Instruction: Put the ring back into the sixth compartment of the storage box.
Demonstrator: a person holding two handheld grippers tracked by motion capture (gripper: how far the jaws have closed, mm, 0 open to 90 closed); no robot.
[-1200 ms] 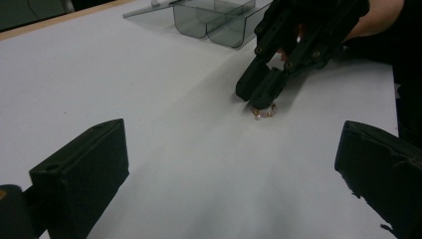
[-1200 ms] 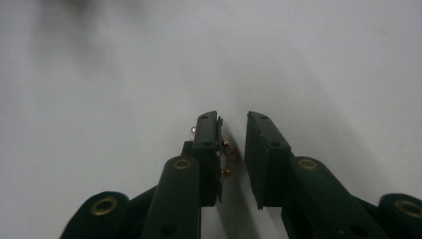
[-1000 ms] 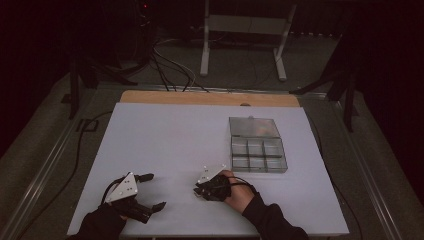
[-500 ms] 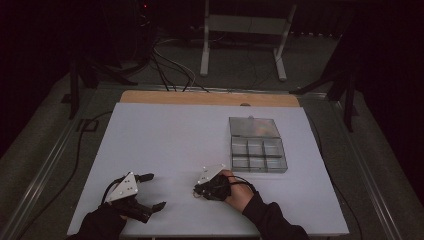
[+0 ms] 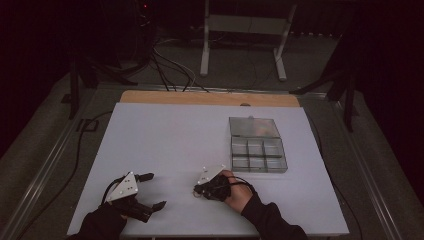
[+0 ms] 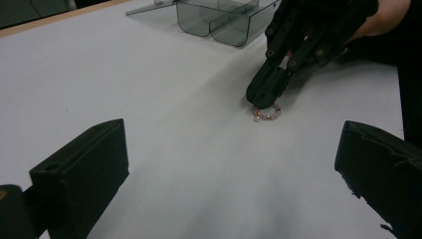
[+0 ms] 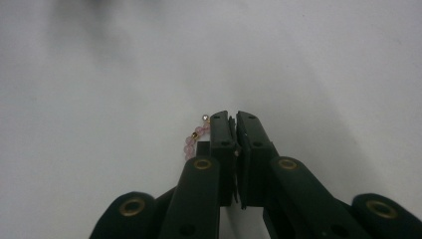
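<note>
I am pressing my right tool (image 6: 263, 93), jaws nearly closed, onto the pink bead bracelet (image 6: 266, 112) lying on the white bench (image 5: 165, 140); whether it is pinching beads, I cannot tell. My left tool (image 5: 150, 192) is idling open. Beads risk slipping out on lifting.

matt white table (image 5: 165, 135), smoky clear plastic box (image 5: 257, 145), glossy bead bracelet (image 6: 265, 113).

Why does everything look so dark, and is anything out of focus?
High view: dim room, only the white table looks bright. Left gripper view: its own jaws blur up close, and the bead bracelet is soft. Right gripper view: far table blurs, right gripper sharp.
</note>
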